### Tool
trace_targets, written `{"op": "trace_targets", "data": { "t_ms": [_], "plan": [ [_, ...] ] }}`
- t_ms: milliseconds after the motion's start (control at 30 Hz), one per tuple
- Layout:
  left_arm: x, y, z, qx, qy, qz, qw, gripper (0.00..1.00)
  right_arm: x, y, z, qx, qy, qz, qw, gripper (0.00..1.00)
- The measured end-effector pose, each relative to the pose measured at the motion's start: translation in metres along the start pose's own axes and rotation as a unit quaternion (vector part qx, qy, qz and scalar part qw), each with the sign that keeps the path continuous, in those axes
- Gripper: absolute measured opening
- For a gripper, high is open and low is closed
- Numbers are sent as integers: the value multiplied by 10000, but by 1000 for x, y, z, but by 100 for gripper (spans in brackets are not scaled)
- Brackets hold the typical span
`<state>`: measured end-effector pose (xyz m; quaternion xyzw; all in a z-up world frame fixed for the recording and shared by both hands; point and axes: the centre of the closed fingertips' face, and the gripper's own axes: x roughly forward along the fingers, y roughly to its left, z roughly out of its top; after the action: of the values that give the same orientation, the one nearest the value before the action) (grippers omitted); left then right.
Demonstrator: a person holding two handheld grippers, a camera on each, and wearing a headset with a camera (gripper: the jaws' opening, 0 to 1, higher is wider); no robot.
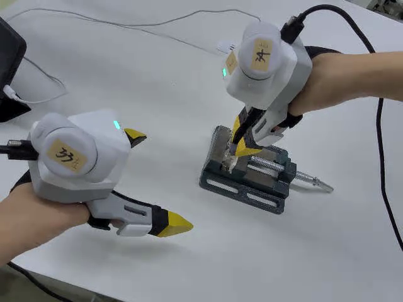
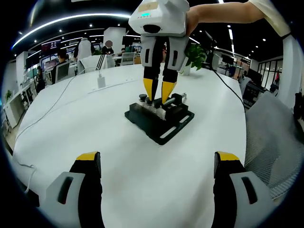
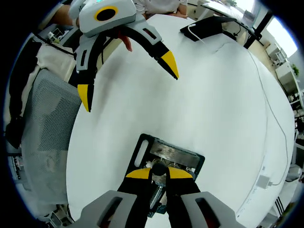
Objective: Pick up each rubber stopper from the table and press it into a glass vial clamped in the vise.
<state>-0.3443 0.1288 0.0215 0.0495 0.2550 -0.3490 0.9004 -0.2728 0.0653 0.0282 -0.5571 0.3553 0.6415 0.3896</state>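
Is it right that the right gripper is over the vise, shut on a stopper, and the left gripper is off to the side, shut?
Not quite. The left gripper is open, jaws wide apart, as the left gripper view shows. The rest holds: the right gripper is over the vise, shut on a stopper.

White round table (image 1: 157,100), mostly bare. A dark vise (image 1: 252,189) sits flat on it (screw handle lying along the top). On the far side are a thin white cable (image 1: 110,24) and a white adapter (image 2: 101,81), with a black device (image 1: 9,69) at the left edge.
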Motion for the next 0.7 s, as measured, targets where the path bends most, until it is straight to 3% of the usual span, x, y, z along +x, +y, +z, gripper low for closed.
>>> {"op": "trace_targets", "data": {
  "t_ms": [233, 700],
  "plan": [
    [-1, 0, -1, 2, 17, -4, 10000, 99, 0, -1, -1, -59, -5, 20, 10000, 12],
    [1, 2, 3, 66, 31, -27, 10000, 98, -17, 0, 2, 154, -314, 14, 9994, 7]
  ]
}}
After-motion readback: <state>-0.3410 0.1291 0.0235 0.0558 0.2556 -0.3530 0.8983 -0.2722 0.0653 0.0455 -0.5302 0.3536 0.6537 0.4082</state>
